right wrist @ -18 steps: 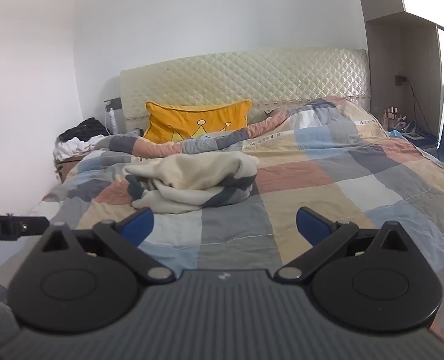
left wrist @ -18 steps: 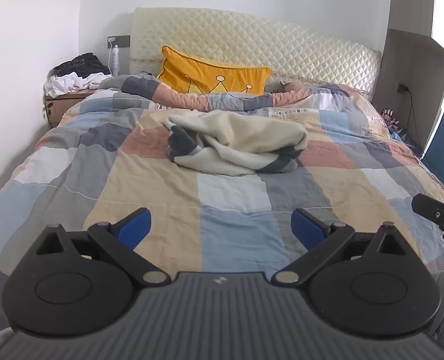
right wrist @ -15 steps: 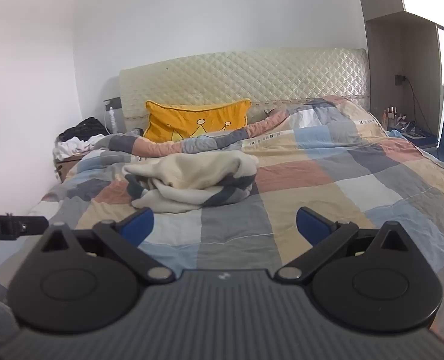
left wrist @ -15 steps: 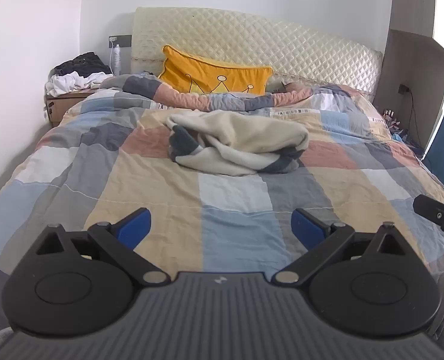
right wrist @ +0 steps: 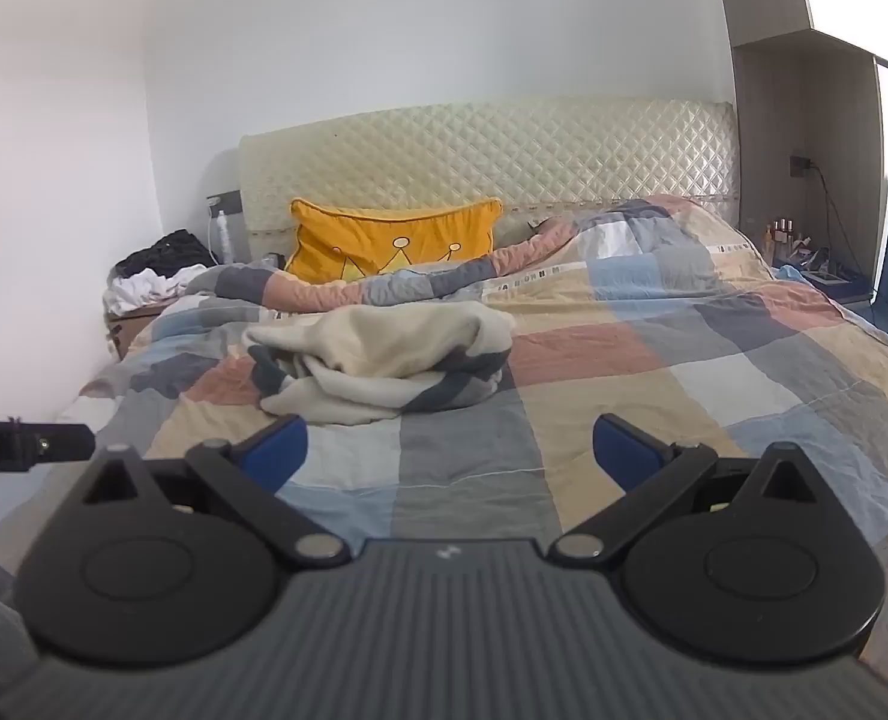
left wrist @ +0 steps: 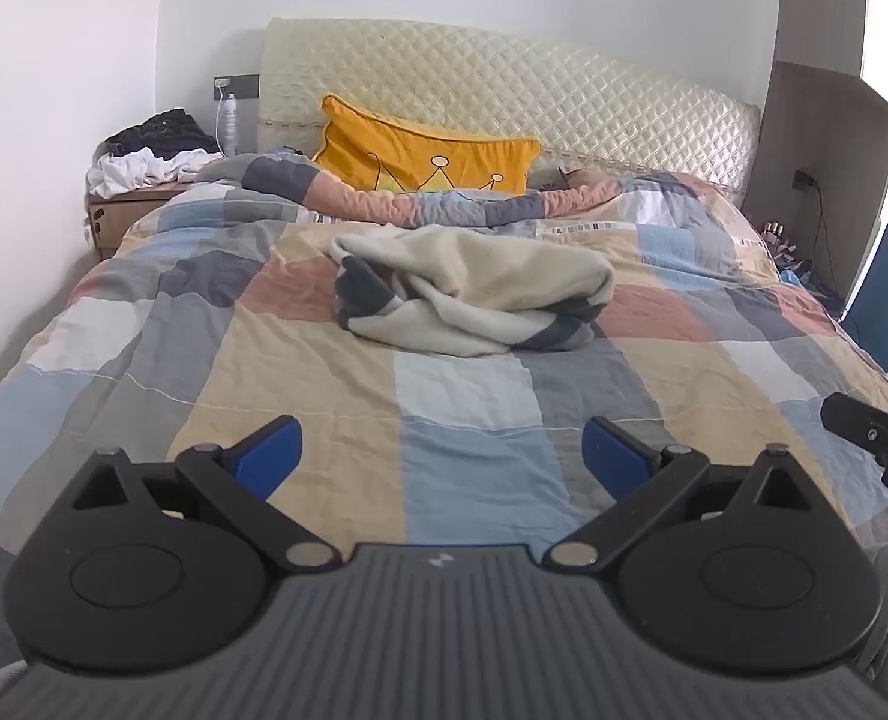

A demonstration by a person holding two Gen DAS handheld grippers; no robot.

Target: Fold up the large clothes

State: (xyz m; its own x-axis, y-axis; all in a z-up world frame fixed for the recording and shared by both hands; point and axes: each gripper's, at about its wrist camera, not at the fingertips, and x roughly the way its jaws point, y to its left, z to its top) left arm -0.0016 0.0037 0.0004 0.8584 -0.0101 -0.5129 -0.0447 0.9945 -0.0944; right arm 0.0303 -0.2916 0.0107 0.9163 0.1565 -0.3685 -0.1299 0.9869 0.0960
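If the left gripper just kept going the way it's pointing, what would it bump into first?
Probably the quilt. The left gripper is open, empty and tilted downward, so it would likely touch the checkered bedcover short of the crumpled garment, though depth is hard to judge.

The duvet (left wrist: 462, 408) is a patchwork of blue, grey, beige, white and salmon squares. On it, the crumpled garment (left wrist: 474, 294) is cream with dark grey bands. The far pillow (left wrist: 426, 156) is yellow with crown outlines, against a cream diamond-quilted headboard (left wrist: 504, 90).
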